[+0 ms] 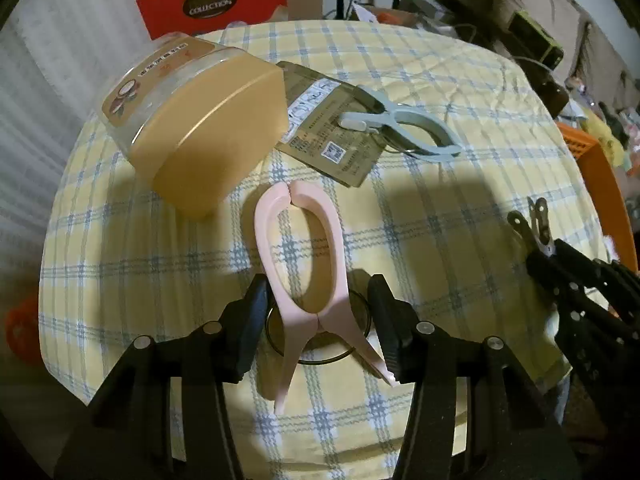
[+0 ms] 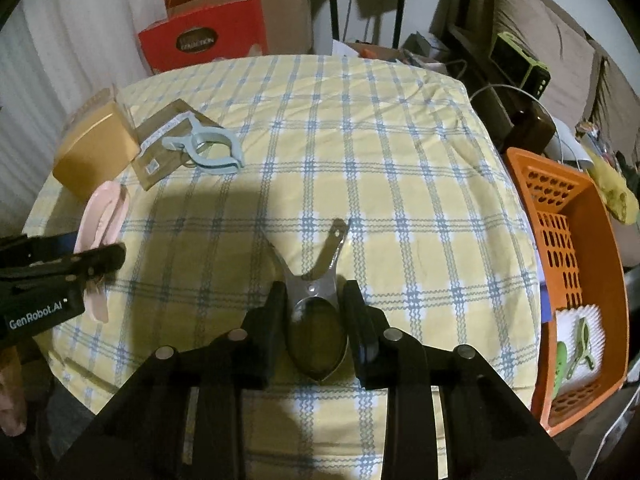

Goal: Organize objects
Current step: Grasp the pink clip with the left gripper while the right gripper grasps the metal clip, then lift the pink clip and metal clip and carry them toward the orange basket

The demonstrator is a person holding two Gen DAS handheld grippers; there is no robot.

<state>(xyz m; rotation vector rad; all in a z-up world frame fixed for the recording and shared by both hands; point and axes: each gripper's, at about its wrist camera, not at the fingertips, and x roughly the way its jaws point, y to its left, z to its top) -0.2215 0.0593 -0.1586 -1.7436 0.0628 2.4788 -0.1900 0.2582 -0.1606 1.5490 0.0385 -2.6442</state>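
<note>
At the left, the left hand-held gripper (image 1: 318,320) has its jaws closed around the waist of the pink clip (image 1: 298,256), which lies flat on the checked tabletop (image 2: 360,140) near the tan-lidded jar (image 1: 200,132). Toward the middle, the right hand-held gripper (image 2: 316,320) is clamped on the metal clip (image 2: 318,292) likewise. Both grips seem meant for carrying the clips to the orange basket (image 2: 600,280) at the far right, where green clips (image 2: 572,354) already lie.
</note>
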